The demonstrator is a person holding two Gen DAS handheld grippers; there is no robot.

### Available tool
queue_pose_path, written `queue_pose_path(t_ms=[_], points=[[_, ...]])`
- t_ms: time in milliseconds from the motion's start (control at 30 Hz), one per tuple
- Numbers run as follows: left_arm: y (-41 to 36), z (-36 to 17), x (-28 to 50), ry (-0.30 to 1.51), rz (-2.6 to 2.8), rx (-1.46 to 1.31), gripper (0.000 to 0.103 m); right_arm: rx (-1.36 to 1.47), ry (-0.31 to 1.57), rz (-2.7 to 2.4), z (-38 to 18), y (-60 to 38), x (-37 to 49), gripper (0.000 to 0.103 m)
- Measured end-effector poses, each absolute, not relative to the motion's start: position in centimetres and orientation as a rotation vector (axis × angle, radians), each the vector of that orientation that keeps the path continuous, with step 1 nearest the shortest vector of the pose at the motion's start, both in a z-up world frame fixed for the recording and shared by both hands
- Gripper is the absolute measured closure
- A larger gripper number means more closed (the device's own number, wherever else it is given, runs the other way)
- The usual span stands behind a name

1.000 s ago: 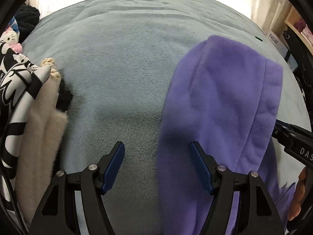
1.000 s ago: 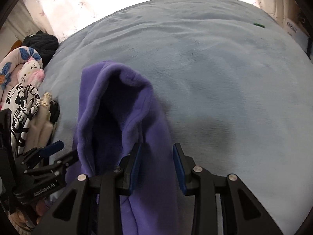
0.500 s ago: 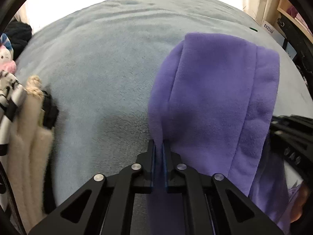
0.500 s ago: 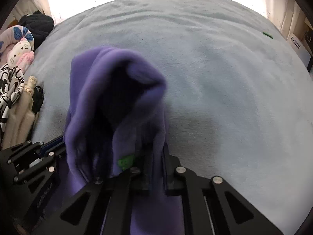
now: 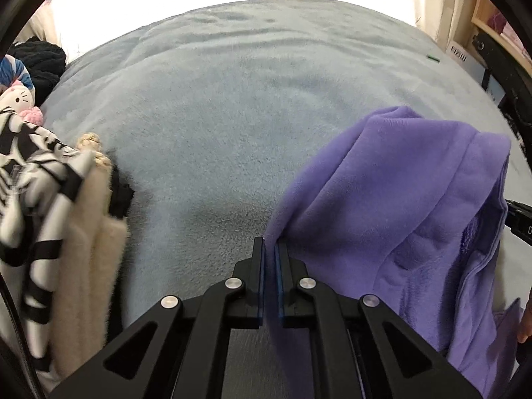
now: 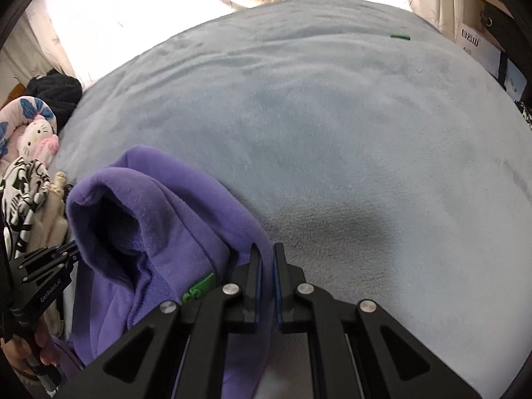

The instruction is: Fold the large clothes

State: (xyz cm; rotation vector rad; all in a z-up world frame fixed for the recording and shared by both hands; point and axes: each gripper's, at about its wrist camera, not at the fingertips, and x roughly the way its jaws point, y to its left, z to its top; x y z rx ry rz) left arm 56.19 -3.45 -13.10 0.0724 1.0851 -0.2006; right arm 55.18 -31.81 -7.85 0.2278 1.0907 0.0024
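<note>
Left hand-held gripper (image 5: 270, 249) clamped on purple fleece garment (image 5: 392, 219) edge. Right hand-held gripper (image 6: 265, 254) likewise pinching the fleece, above grey blanket (image 6: 332, 133).

A purple fleece (image 5: 392, 206) with a small green tag (image 6: 198, 290) is laid on a grey-blue blanket (image 5: 232, 106). Black claws with blue pads (image 5: 278, 286) are seen. At the left, black-and-white striped cloth (image 5: 30, 179), cream fur (image 5: 86, 266) and a white-and-pink plush (image 6: 36, 136) are shown.
</note>
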Motion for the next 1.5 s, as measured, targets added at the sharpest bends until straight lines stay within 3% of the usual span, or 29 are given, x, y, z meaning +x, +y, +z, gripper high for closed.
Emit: queue_pose_path(t_ms=[300, 533, 700, 867, 933, 1033, 1233, 1300, 1367, 1500], points=[[0.0, -6.1, 48.8, 1.006, -0.294, 0.021, 0.1, 0.178, 0.886, 0.13, 0.7, -30.2, 45.2, 0.098], [3.2, -3.1, 36.3, 0.929, -0.411, -0.045, 0.1, -0.054, 0.73, 0.167, 3.7, -26.4, 31.6, 0.097], [4.6, -7.9, 27.9, 1.072, -0.475, -0.037, 0.099, -0.177, 0.857, 0.146, -0.4, -24.7, 24.1, 0.092], [6.7, -12.0, 22.5, 1.237, -0.485, -0.165, 0.099, -0.023, 1.001, 0.164, -2.0, -25.1, 18.8, 0.091], [6.9, -11.9, 21.0, 1.238, -0.498, -0.197, 0.099, 0.062, 1.042, 0.19, -2.0, -25.3, 18.2, 0.088], [7.0, -10.7, 19.8, 1.225, -0.53, -0.269, 0.099, 0.174, 1.072, 0.22, -1.6, -25.1, 17.1, 0.071], [6.2, -7.5, 19.0, 1.224, -0.593, -0.387, 0.076, 0.395, 1.099, 0.245, -0.9, -23.1, 16.6, 0.053], [5.9, -6.8, 19.2, 1.22, -0.607, -0.433, 0.055, 0.491, 1.12, 0.249, -0.7, -23.1, 17.1, 0.043], [5.8, -6.1, 19.9, 1.212, -0.598, -0.471, 0.045, 0.585, 1.127, 0.235, -0.5, -23.4, 17.6, 0.04], [5.7, -5.5, 21.6, 1.233, -0.615, -0.55, 0.038, 0.732, 1.153, 0.201, -0.6, -23.4, 19.2, 0.037]])
